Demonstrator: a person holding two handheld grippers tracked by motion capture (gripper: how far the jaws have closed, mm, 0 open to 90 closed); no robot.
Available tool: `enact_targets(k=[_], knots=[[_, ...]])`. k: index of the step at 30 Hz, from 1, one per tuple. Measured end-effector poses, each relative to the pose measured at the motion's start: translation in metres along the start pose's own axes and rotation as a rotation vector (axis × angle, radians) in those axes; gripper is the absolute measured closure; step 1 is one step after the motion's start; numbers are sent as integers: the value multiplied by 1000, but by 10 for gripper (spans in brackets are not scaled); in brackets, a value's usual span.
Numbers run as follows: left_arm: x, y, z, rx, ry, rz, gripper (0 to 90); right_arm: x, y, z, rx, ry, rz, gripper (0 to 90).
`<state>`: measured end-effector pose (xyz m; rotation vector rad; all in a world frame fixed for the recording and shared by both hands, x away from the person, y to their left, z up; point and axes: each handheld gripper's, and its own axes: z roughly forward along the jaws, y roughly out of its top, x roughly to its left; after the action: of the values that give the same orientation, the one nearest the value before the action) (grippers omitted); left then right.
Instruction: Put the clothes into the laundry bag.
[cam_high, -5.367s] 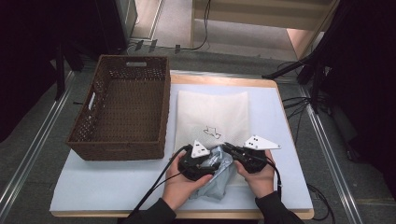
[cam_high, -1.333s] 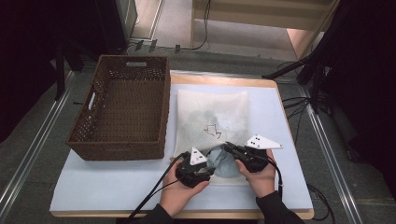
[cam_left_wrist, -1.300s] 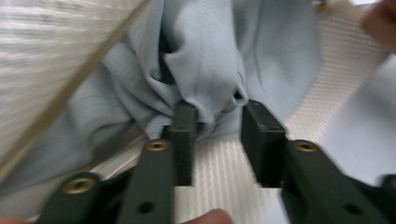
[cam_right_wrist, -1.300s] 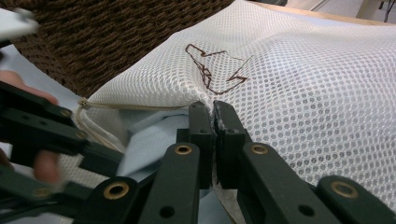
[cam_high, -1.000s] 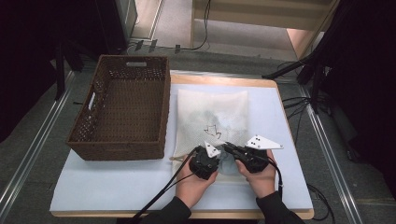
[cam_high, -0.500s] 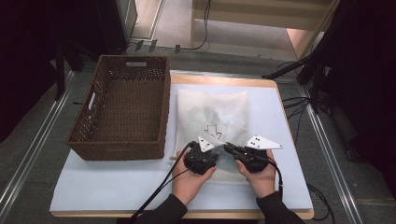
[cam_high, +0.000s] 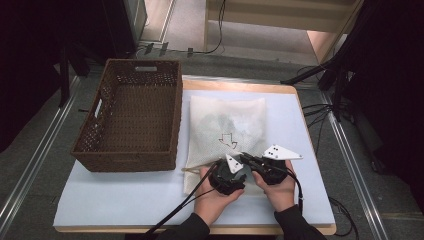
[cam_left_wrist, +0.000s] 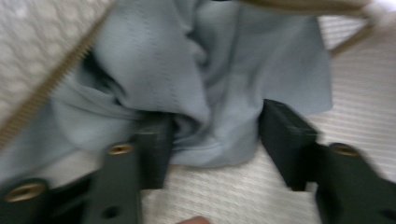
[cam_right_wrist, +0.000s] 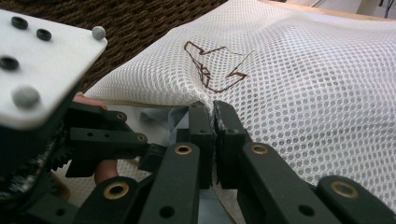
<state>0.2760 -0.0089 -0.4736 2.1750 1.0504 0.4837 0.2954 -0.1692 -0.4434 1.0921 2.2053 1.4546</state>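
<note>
**Tools at the mouth of the mesh bag**

Right tool (cam_right_wrist: 214, 122) sits with its jaws pressed together on the near edge of the white mesh bag (cam_high: 227, 127), pinching the netting just below the brown arrow mark (cam_right_wrist: 212, 65). In the high view I see it at the bag's near right corner, in my right hand (cam_high: 279, 187).

My left tool (cam_left_wrist: 215, 140) has its jaws apart; they have just been opening. A fold of blue-grey cloth (cam_left_wrist: 196, 79) lies between them, bunched against the left jaw, while the right jaw stands clear of it, so nothing is clamped. That picture is blurred. The cloth lies at the bag's mouth, beside the tan zipper (cam_left_wrist: 51, 86) along the opening, and it rests on mesh. From the right gripper view I catch a sliver of the same cloth under the lifted edge, with the left tool close beside the right one.

From above, both tools meet at the near end of the bag, which lies flat on the pale blue table (cam_high: 125, 200). A brown wicker basket (cam_high: 132, 117) stands just left of the bag, touching its edge or nearly so.
</note>
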Motion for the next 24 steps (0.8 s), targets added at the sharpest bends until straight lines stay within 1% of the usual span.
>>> enact_targets(k=[2, 3, 4, 5, 6, 7, 8, 9, 10, 11, 12, 14, 16, 17, 19, 20, 22, 24], knots=[[3, 3, 0, 16, 15, -8, 695, 0, 0, 0, 0, 2, 0, 880], [5, 4, 0, 24, 4, -22, 750, -1, 0, 0, 0, 2, 0, 880], [8, 6, -1, 29, -12, -45, 788, 0, 0, 0, -1, 1, 2, 880], [12, 8, -1, 35, -33, -61, 809, 0, 0, 0, -1, 1, 0, 880], [14, 9, -2, 32, -41, -68, 818, 0, 0, -1, -1, 1, -2, 880], [16, 10, -3, 22, -35, -77, 822, 0, 0, -1, -1, 0, -2, 880], [20, 11, -5, 12, -54, -90, 823, 0, 0, -1, -1, 0, -1, 880], [23, 12, -6, -5, -75, -117, 823, -1, 0, -1, -2, 0, -1, 881], [26, 13, -8, -26, -79, -128, 823, -1, 0, -1, -2, 0, 0, 880], [28, 14, -10, -37, -79, -130, 823, -1, 0, -1, -2, 0, 2, 880], [29, 14, -10, -37, -80, -129, 823, -1, 0, 0, -2, -1, 2, 880], [29, 13, -5, -26, -69, -117, 823, -1, 0, 0, -1, 0, 3, 881], [28, 9, 3, -6, -51, -90, 822, 0, 0, 1, 5, 1, 3, 881], [28, 7, 5, -19, -51, -93, 822, 0, -1, 1, 6, 1, 1, 881], [29, 9, 6, -24, -42, -101, 821, 1, -1, 1, 7, -2, -2, 880], [30, 10, 7, -24, -41, -96, 821, 1, -1, 1, 7, -2, 0, 881], [32, 12, 10, -33, -14, -105, 820, 0, -1, 1, 10, -3, 5, 881], [35, 14, 12, -46, 40, -110, 821, 1, -1, 2, 15, -4, -1, 881]])
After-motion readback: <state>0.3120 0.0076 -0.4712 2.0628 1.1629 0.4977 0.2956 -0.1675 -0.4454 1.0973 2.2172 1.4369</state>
